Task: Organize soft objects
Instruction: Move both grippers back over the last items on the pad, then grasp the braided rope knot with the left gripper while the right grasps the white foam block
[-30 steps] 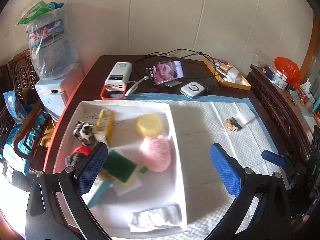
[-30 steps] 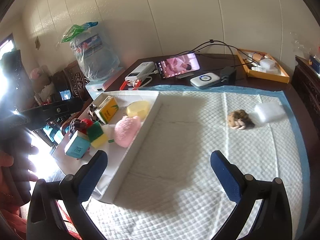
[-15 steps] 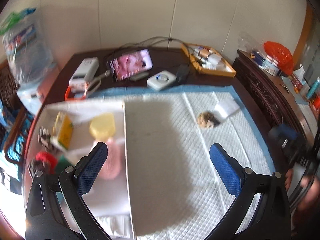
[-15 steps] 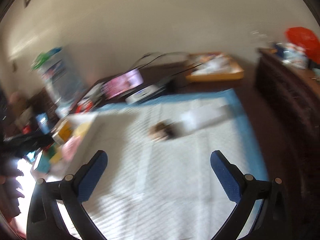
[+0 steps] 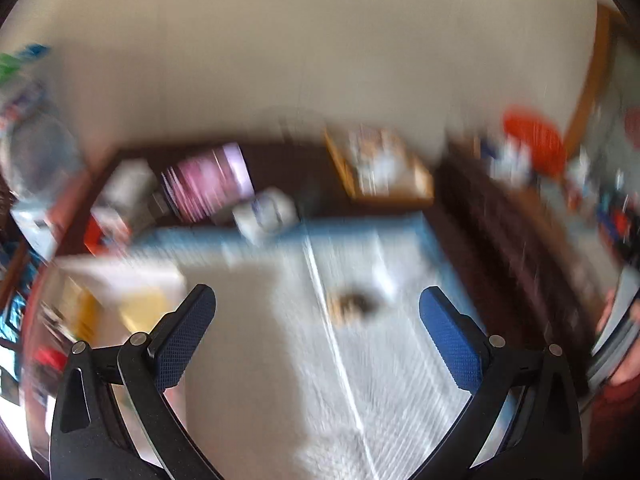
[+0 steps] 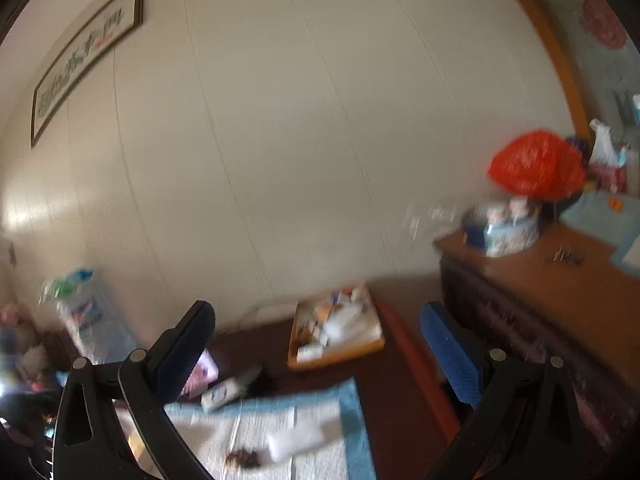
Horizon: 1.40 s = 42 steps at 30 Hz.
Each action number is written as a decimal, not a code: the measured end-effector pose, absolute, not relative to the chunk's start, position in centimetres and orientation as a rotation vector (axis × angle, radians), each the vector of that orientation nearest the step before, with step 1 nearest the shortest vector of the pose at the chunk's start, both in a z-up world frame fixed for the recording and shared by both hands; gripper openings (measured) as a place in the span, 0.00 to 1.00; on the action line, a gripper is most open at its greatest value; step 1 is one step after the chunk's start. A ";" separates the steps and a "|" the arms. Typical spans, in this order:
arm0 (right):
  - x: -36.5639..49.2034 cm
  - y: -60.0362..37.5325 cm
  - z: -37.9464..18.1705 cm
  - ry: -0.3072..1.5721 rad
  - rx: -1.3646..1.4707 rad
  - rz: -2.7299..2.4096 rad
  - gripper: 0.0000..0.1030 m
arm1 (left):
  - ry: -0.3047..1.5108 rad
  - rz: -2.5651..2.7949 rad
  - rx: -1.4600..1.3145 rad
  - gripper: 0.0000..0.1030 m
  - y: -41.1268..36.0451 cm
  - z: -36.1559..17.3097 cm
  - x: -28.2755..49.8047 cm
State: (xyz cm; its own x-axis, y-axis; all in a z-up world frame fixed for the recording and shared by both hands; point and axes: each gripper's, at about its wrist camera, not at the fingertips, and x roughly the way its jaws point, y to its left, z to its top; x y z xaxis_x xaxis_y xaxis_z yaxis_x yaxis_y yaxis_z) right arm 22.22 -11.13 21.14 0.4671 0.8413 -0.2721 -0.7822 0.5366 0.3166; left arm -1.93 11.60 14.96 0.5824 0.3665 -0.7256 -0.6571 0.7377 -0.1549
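Both hand-held grippers wide apart and empty, left hand-held gripper (image 5: pixel 316 320), right hand-held gripper (image 6: pixel 316 336), brown tuft (image 5: pixel 352 306) on white pad (image 5: pixel 280 360)

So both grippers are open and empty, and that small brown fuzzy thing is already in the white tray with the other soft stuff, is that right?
Not quite. Both the left gripper and the right gripper are open and empty, but the brown fuzzy thing is not in the white tray. The left wrist view, though blurred, shows it lying out on the white quilted mat.

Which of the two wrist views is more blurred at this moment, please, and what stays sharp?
Left wrist view: heavy motion smear, the small brown fluffy object barely readable. Right wrist view: milder blur. In both, only the tongs' blue pads stay sharp.
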 end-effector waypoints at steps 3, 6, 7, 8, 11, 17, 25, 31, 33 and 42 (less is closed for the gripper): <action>20.5 -9.5 17.0 0.568 0.093 1.047 1.00 | 0.883 0.605 -0.438 1.00 10.3 7.5 0.3; 19.3 -8.5 14.1 0.640 -0.008 1.060 1.00 | 0.943 0.595 -0.496 1.00 9.8 4.4 1.2; 19.2 -8.4 13.7 0.644 -0.033 1.061 1.00 | 0.936 0.597 -0.500 1.00 10.1 4.1 1.6; 19.4 -8.0 13.3 0.649 -0.062 1.057 1.00 | 0.924 0.601 -0.487 1.00 10.3 4.3 2.1; 20.8 -6.2 12.5 0.674 -0.134 1.061 1.00 | 0.901 0.597 -0.451 1.00 11.2 4.4 3.6; 22.4 0.5 9.2 0.742 -0.290 1.104 1.00 | 0.919 0.542 -0.460 1.00 13.5 3.7 8.1; 21.1 7.4 4.7 0.768 -0.497 1.133 1.00 | 0.971 0.554 -0.400 1.00 15.3 2.0 9.9; 20.7 9.5 2.7 0.795 -0.570 1.179 1.00 | 1.003 0.511 -0.364 1.00 15.4 0.6 11.6; 20.8 9.9 2.2 0.811 -0.594 1.177 0.99 | 1.023 0.508 -0.340 1.00 15.2 0.0 12.1; 23.3 5.7 4.4 0.852 -0.371 1.134 0.87 | 0.974 0.507 -0.357 0.40 15.5 1.4 11.0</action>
